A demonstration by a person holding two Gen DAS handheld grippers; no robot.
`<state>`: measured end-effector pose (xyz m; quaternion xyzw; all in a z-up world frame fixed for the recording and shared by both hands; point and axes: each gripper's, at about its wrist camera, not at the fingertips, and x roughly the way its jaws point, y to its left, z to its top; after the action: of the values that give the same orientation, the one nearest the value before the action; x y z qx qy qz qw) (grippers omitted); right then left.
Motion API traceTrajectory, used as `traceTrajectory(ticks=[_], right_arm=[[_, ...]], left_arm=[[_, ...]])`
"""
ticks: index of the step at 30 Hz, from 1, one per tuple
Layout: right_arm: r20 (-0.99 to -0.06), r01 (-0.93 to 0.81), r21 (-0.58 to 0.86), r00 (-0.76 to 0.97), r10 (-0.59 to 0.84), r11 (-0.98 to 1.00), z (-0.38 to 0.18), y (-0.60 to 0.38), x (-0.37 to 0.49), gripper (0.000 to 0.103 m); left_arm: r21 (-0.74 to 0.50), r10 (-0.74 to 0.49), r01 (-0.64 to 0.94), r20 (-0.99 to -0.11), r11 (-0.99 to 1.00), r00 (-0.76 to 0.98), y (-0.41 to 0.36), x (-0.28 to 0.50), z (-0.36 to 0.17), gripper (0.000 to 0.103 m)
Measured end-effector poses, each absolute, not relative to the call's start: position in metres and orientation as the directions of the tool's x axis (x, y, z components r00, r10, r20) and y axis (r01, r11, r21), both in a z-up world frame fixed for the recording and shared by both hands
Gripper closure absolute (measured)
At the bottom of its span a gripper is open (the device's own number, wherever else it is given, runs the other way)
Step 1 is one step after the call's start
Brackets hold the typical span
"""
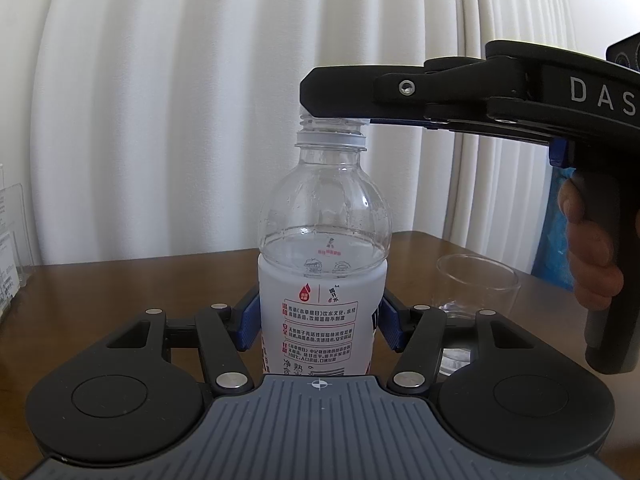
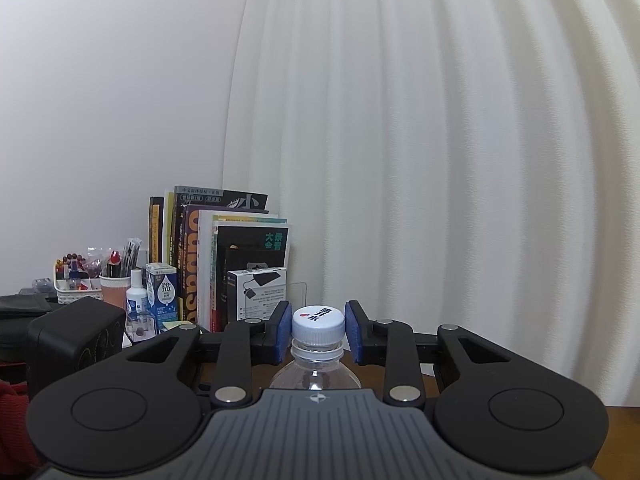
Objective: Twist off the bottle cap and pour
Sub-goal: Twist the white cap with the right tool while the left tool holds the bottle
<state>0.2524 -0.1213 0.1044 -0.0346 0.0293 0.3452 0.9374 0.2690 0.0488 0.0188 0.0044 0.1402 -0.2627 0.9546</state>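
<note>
White pleated curtain (image 2: pixel 420 160) hanging behind brown wooden table (image 1: pixel 140 284); upright books (image 2: pixel 232 248) standing far side. Clear plastic water bottle (image 1: pixel 322 240) standing upright on the table, left gripper (image 1: pixel 320 320) clamping its labelled body, right gripper (image 2: pixel 318 330) pinching white screw cap (image 2: pixel 318 322). Empty clear cup (image 1: pixel 476 284) sitting just beside.

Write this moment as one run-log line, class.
left gripper: shut on clear plastic water bottle | right gripper: shut on white ribbed cap | clear plastic cup: empty

Glass (image 1: pixel 478 286) near bottle (image 1: pixel 322 240) on right — table (image 1: pixel 120 284) on left clear.
</note>
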Motion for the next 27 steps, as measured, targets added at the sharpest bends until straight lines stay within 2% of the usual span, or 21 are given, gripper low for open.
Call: traceTrajectory(ticks=[27], right_arm=[[-0.099,-0.647,-0.075,0.762,0.640,0.758,0.1054,-0.1160,0.2534,0.069]], left_arm=[[-0.069,-0.502,0.504,-0.271,0.861,0.821,0.0480,0.2693,0.0195,0.044]])
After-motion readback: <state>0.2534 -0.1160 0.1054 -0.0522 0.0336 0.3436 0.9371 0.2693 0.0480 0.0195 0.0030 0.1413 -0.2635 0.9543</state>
